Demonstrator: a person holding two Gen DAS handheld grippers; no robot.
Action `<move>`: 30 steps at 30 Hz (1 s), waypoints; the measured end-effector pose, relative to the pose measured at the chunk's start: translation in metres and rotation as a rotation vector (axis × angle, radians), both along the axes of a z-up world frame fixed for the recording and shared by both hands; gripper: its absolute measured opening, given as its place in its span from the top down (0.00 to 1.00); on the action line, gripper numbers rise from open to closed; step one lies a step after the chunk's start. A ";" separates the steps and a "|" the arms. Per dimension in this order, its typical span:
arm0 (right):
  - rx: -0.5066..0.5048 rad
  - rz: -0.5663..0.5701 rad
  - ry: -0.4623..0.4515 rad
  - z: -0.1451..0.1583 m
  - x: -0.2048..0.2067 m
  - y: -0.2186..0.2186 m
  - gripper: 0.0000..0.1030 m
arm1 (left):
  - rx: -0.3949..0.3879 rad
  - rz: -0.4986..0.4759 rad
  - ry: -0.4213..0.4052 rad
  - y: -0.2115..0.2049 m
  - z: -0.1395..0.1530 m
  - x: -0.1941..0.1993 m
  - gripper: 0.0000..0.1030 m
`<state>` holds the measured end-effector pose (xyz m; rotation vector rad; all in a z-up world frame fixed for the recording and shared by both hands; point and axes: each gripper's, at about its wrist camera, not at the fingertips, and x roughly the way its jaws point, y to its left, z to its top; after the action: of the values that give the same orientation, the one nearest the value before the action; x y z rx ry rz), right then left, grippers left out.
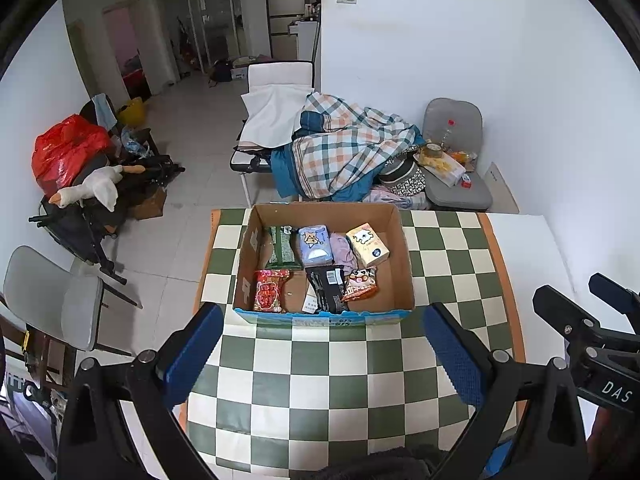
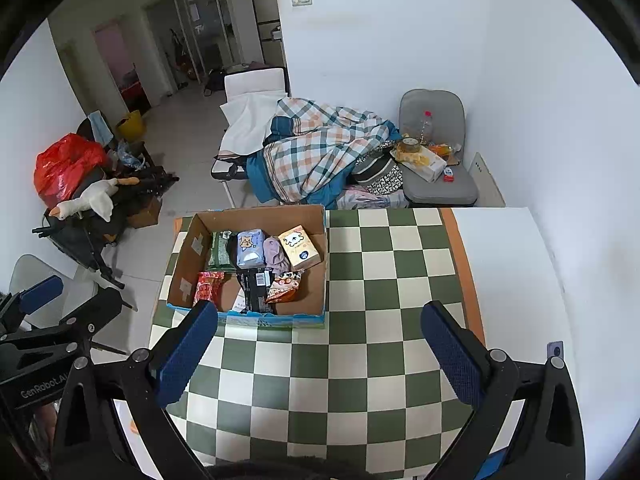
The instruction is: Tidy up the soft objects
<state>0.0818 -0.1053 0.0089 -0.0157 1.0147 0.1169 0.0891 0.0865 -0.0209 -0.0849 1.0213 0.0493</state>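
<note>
A cardboard box [image 1: 404,264] stands on the green-and-white checked table [image 1: 328,380]; it also shows in the right wrist view [image 2: 320,264]. Inside lie a blue tissue pack [image 1: 315,245], a yellow tissue box [image 1: 368,244], a purple cloth [image 1: 344,254], a green pack [image 1: 282,248], a red snack bag [image 1: 270,292], a black packet [image 1: 327,288] and an orange snack bag [image 1: 360,284]. My left gripper [image 1: 324,356] is open and empty, just in front of the box. My right gripper [image 2: 320,352] is open and empty, in front of the box's right corner.
Behind the table are a chair heaped with a plaid blanket [image 1: 348,148], a grey chair [image 1: 456,184] with a bottle and a box, and a white wall on the right. Left on the floor are a folded stroller with a toy goose [image 1: 92,190] and a red bag [image 1: 68,152].
</note>
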 end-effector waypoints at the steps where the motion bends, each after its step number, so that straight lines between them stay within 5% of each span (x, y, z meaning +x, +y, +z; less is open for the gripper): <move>1: 0.000 0.000 0.000 0.000 0.000 0.000 0.00 | 0.001 0.001 -0.001 0.000 0.000 0.000 0.01; 30: -0.040 -0.013 -0.018 -0.001 -0.002 -0.004 0.00 | 0.006 0.026 0.003 0.011 -0.005 -0.011 0.01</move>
<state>0.0794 -0.1092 0.0078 -0.0466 0.9990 0.0849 0.0784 0.0978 -0.0255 -0.0927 1.0226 0.0763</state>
